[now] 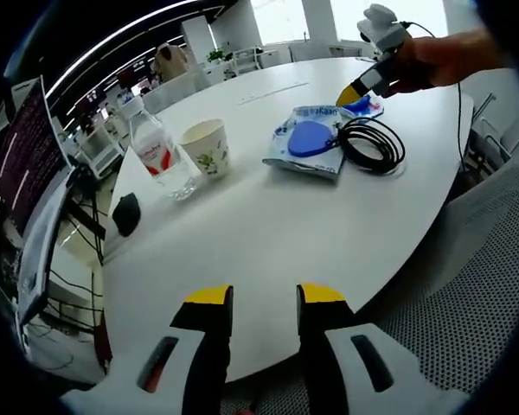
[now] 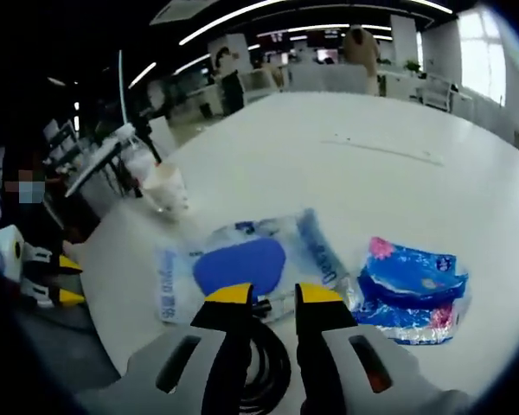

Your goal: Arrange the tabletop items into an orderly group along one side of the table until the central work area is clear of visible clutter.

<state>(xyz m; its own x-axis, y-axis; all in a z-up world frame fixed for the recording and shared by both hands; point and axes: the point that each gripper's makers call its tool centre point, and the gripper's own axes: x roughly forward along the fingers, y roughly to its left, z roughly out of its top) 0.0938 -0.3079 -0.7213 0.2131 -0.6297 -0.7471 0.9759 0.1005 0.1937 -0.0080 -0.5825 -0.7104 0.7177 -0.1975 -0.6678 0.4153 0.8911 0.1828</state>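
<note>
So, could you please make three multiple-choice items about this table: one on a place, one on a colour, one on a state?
1. The paper cup stands beside:
A. the water bottle
B. the black cable coil
C. the tissue pack

2. The mouse lying on the plastic packet is:
A. red
B. blue
C. green

3. The left claw is:
A. shut on the cup
B. open, holding nothing
C. shut on the cable

Answers:
1 A, cup and bottle stand next to each other at the table's left side in the left gripper view.
2 B, its top is plainly blue.
3 B, its jaws stand apart over bare table.
</note>
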